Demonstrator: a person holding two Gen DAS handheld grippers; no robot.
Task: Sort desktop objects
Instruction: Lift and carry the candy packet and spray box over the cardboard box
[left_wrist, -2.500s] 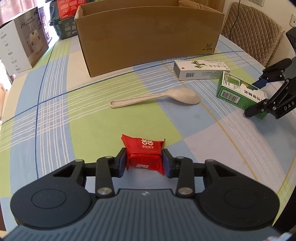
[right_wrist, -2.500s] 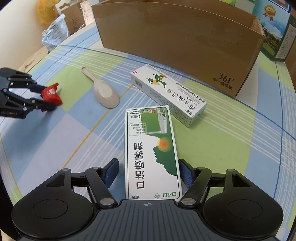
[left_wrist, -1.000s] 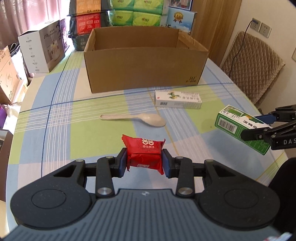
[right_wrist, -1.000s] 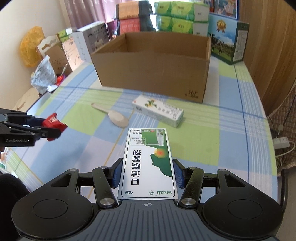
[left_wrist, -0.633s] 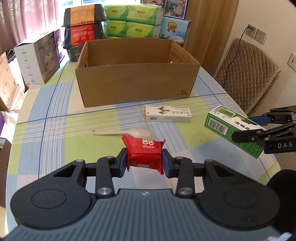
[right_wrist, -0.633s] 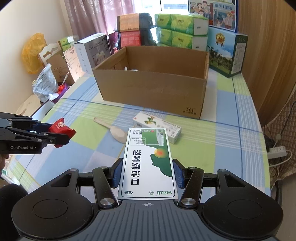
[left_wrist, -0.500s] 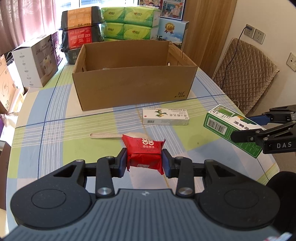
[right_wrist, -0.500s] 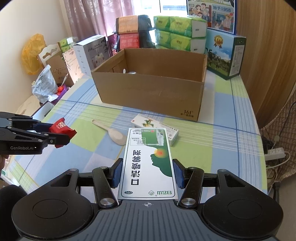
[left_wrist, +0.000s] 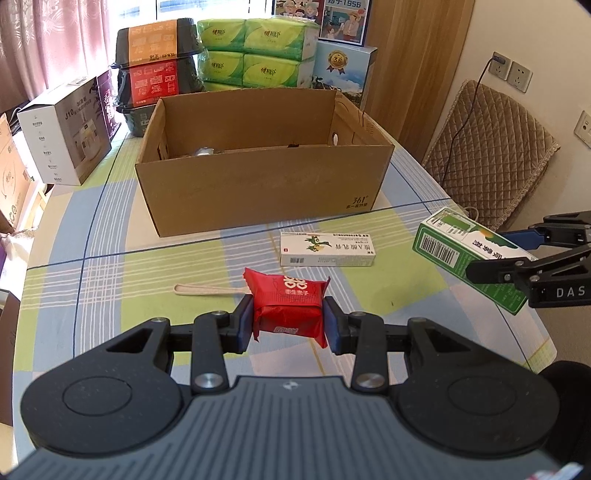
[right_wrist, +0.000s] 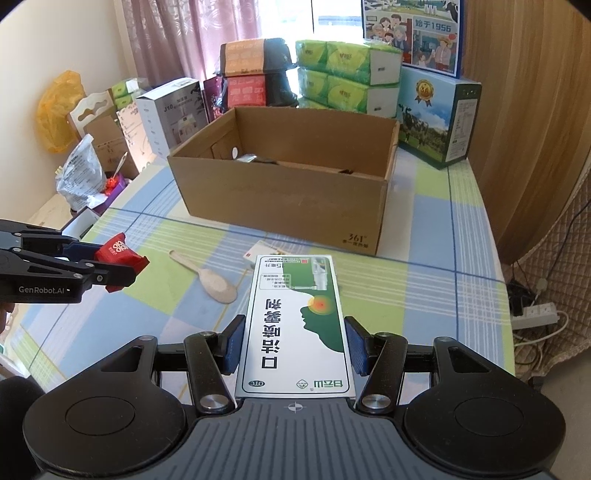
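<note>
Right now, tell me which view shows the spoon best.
Right wrist view: the spoon lies fully visible, bowl and handle, on the tablecloth. In the left wrist view only its handle shows; the red packet hides the bowl.

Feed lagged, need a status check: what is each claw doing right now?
Left claw: closed on the red snack packet.
Right claw: closed on the green and white medicine box.

The cardboard box (left_wrist: 258, 192) stands open-topped toward the table's (left_wrist: 110, 295) far edge, room free above it. In front, the white medicine carton (left_wrist: 328, 249) and pale spoon (right_wrist: 210, 277) lie on the cloth; bare cloth runs along the left and right edges.
</note>
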